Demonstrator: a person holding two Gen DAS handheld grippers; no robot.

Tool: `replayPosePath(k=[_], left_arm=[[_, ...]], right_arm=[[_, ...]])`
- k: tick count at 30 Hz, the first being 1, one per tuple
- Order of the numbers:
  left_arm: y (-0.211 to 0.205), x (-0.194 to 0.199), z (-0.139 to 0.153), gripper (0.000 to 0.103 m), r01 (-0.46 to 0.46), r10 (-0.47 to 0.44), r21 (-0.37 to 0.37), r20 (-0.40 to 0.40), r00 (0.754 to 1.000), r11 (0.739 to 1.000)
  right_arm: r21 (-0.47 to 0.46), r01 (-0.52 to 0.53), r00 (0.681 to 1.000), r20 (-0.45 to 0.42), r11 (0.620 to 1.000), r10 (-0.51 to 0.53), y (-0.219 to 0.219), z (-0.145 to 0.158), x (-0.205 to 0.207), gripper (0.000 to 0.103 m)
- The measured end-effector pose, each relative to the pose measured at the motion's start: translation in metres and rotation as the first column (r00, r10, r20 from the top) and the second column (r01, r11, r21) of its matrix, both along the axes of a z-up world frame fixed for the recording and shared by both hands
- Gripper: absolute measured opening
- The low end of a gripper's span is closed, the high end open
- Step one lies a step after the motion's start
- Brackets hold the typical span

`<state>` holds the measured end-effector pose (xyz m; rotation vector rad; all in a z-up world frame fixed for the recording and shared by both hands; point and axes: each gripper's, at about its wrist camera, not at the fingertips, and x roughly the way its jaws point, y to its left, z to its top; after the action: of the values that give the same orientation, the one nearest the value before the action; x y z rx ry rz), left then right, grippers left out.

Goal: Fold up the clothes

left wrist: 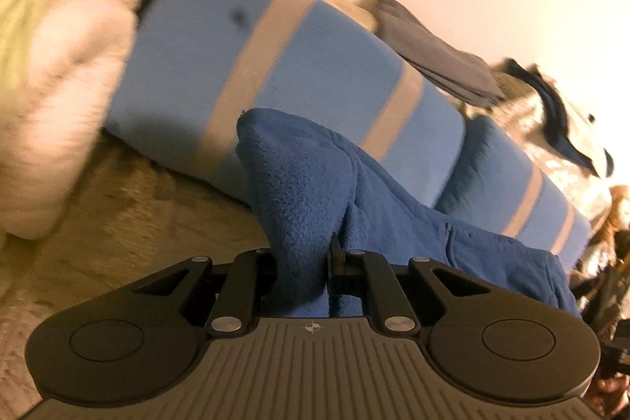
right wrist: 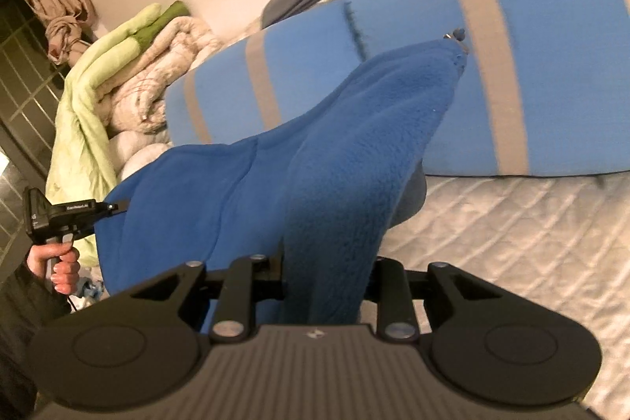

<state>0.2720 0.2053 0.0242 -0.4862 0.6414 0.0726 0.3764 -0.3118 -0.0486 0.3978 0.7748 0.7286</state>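
Fleece (left wrist: 315, 184), a thick blue garment, is held off the bed (right wrist: 512, 243) at the centre of both views, clenched in the left tool (left wrist: 303, 262) and the right tool (right wrist: 327, 274). Only small bunches are gripped, so slippage is likely if it is pulled taut; drooping cloth may snag the striped pillows (left wrist: 220, 65) in the upper frame.
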Motion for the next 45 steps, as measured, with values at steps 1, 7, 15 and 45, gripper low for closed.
replayPosePath(k=[1, 7, 15, 45], left_arm=[[0.005, -0.002, 0.001, 0.013, -0.016, 0.016, 0.006, -0.003, 1.0, 1.0], [0.031, -0.012, 0.006, 0.013, -0.079, 0.079, 0.052, 0.005, 0.997, 0.996], [0.025, 0.013, -0.001, 0.069, -0.197, 0.23, 0.464, -0.015, 0.973, 0.864], [0.043, 0.06, -0.142, 0.087, -0.106, 0.153, 0.429, -0.076, 0.985, 0.897]], right_arm=[[0.004, -0.007, 1.0, -0.002, 1.0, 0.007, 0.009, -0.001, 0.002, 0.026], [0.026, -0.046, 0.999, -0.009, 0.999, 0.046, 0.056, -0.009, 0.012, 0.026], [-0.089, 0.011, 1.0, 0.028, 0.996, -0.008, 0.112, -0.024, 0.026, 0.103], [-0.172, 0.21, 0.975, 0.112, 0.962, -0.193, 0.033, -0.095, -0.058, 0.103]])
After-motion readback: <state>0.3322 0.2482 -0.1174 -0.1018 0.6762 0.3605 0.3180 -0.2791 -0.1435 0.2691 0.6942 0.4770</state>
